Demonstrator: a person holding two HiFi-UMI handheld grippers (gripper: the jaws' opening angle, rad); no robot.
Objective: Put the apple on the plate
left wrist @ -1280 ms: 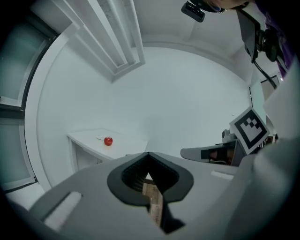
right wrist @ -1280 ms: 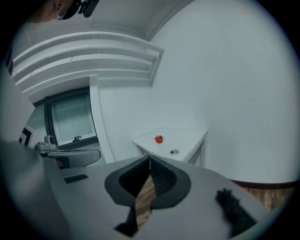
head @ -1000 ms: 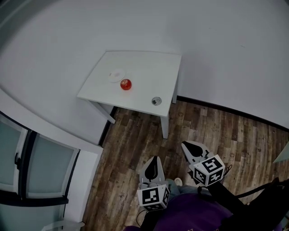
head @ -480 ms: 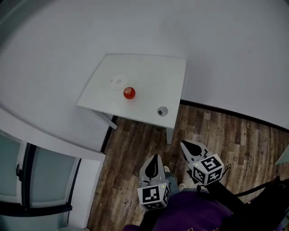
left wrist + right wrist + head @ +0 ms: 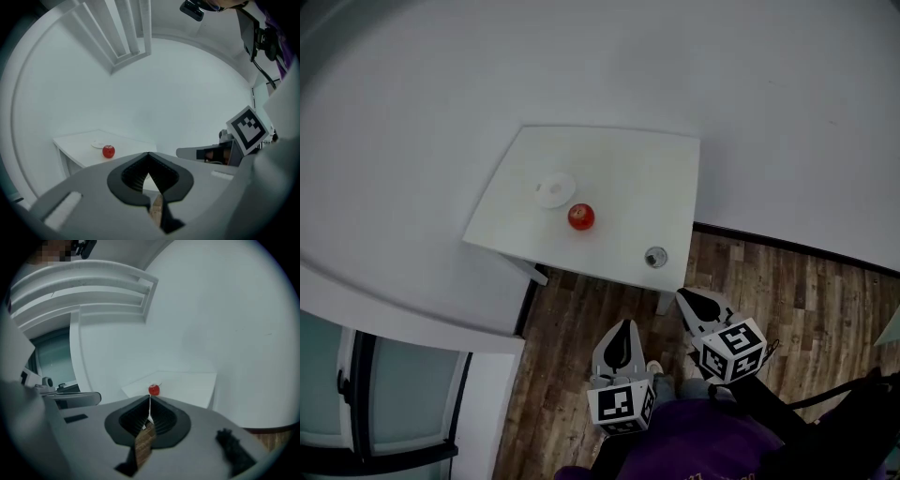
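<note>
Red and glossy, one round apple (image 5: 581, 217) sits on the one white square table (image 5: 628, 169). It is ahead of both claws and well apart from them. It lies just beside the single small white round plate (image 5: 554, 190), on the side nearer the claws, and not on it. One small silvery round object (image 5: 655, 257) lies near the table's front edge, the closest item to the right gripper (image 5: 686, 300).

There are two claws, the left gripper (image 5: 622, 330) and the right. Each hangs over the dark wooden plank floor (image 5: 787, 291) with its jaws pressed together on nothing.

Against a second ago, the table and its three items stand nearer the claws. In the head view its front corner now almost meets the right claw's tip. Apple and plate have kept their places on the tabletop.
</note>
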